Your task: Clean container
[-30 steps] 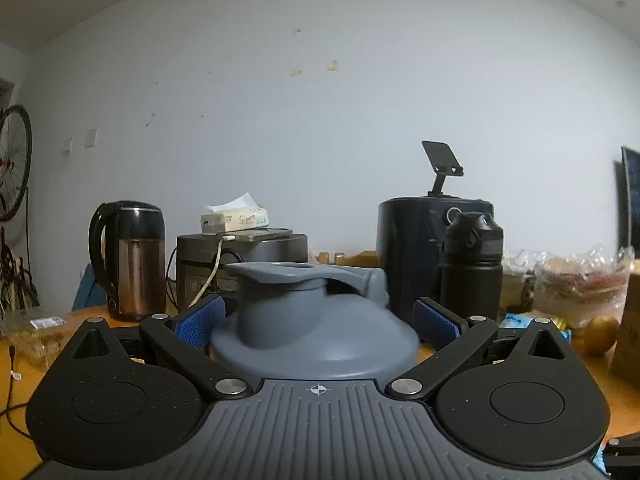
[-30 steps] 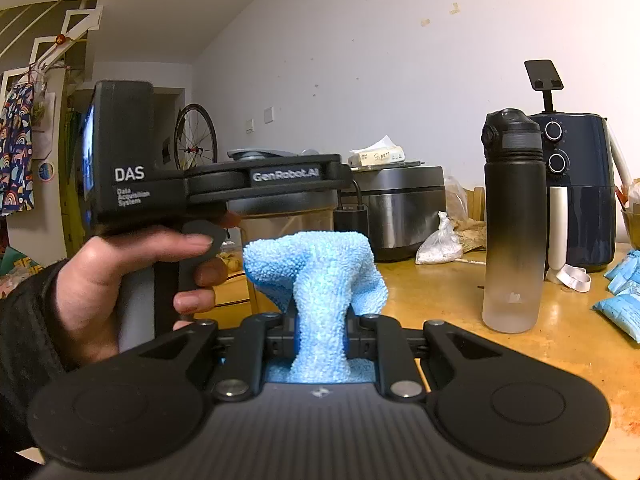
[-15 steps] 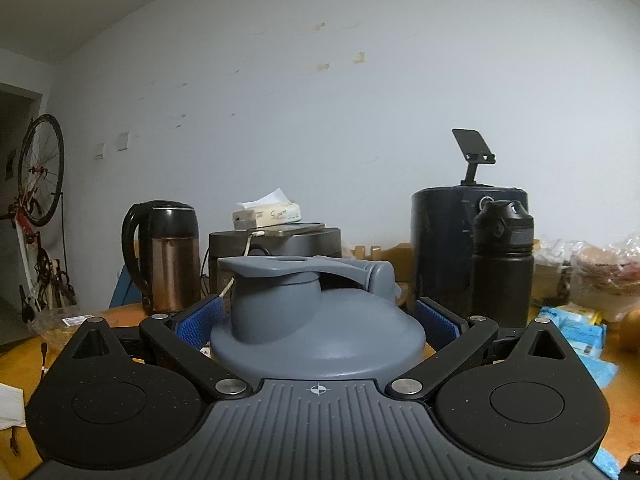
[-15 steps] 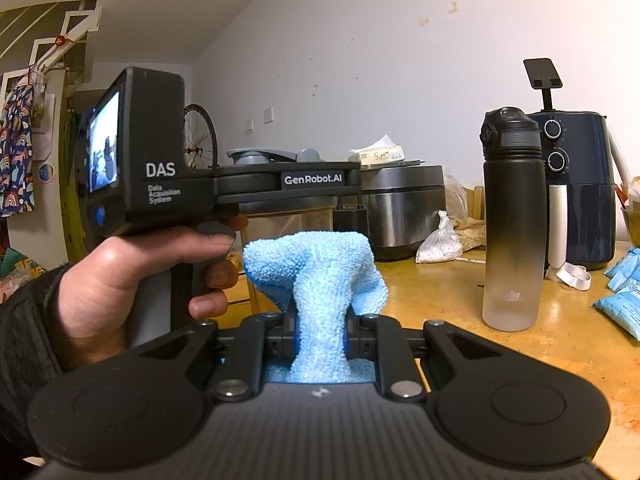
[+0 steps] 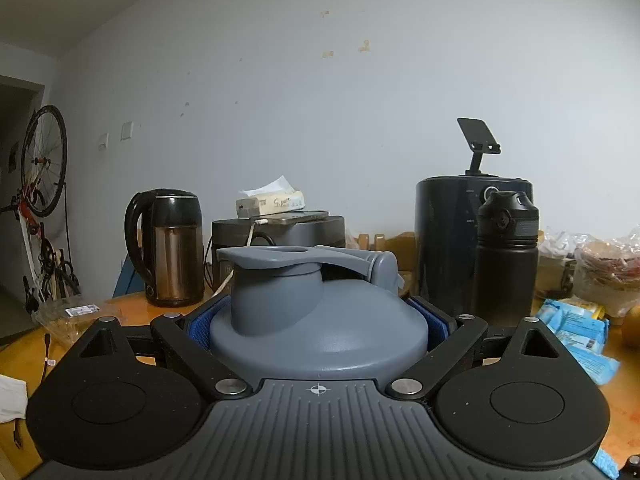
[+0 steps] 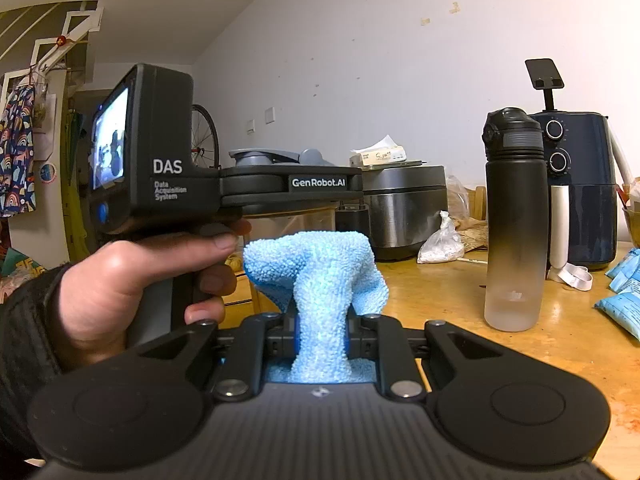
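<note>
- Right gripper (image 6: 320, 334), jaws clamped on a fluffy light-blue microfibre cloth (image 6: 320, 280) that bulges up between them.
- Left gripper (image 5: 318, 320), blue-padded jaws closed against the sides of a grey plastic container lid with a flip spout (image 5: 312, 300); clear container body (image 6: 296, 222) glimpsed below, held above the orange wooden table (image 6: 440, 292).
- Left hand (image 6: 132, 280) in a dark sleeve wrapped round the left gripper's handle, marked "DAS Data Acquisition System" and "GenRobot.AI".
- Black-to-frosted tall water bottle (image 6: 516, 220) upright on the table, further right.
- Behind: steel rice cooker (image 6: 404, 212) carrying a tissue box with handwriting, unreadable; navy air fryer (image 6: 580, 188); black kettle (image 5: 168, 248) at left.
</note>
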Motion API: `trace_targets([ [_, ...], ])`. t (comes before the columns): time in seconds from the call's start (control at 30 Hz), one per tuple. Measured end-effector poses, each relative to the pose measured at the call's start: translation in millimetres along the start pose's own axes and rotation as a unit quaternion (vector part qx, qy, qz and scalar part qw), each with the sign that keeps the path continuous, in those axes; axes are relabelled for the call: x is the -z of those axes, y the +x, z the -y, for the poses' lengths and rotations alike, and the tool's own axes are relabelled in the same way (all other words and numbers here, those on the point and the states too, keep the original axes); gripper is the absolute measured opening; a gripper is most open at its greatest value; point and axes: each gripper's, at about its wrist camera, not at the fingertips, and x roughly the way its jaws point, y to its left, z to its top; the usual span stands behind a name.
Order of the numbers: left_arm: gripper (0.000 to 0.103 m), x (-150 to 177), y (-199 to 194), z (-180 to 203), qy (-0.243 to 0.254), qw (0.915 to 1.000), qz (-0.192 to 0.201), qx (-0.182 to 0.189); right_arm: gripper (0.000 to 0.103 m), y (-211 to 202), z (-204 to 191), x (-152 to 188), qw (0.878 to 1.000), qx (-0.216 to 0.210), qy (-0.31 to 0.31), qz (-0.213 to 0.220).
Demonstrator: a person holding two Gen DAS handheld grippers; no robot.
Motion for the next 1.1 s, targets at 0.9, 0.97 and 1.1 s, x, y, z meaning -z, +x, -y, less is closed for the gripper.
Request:
trace_targets([
  [0.9,0.095,8,6,-30,0.010,0.9887,0.023,0.148,0.014,1,0,1,1.000,0.001,0.006,0.004],
  [0.97,0.095,8,8,-33,0.011,0.9865,0.024,0.162,0.014,1,0,1,1.000,0.000,0.005,0.004],
  [1.1,0.095,9,11,-40,0.014,0.9813,0.026,0.190,0.014,1,-1,1,1.000,0.000,0.005,0.003],
])
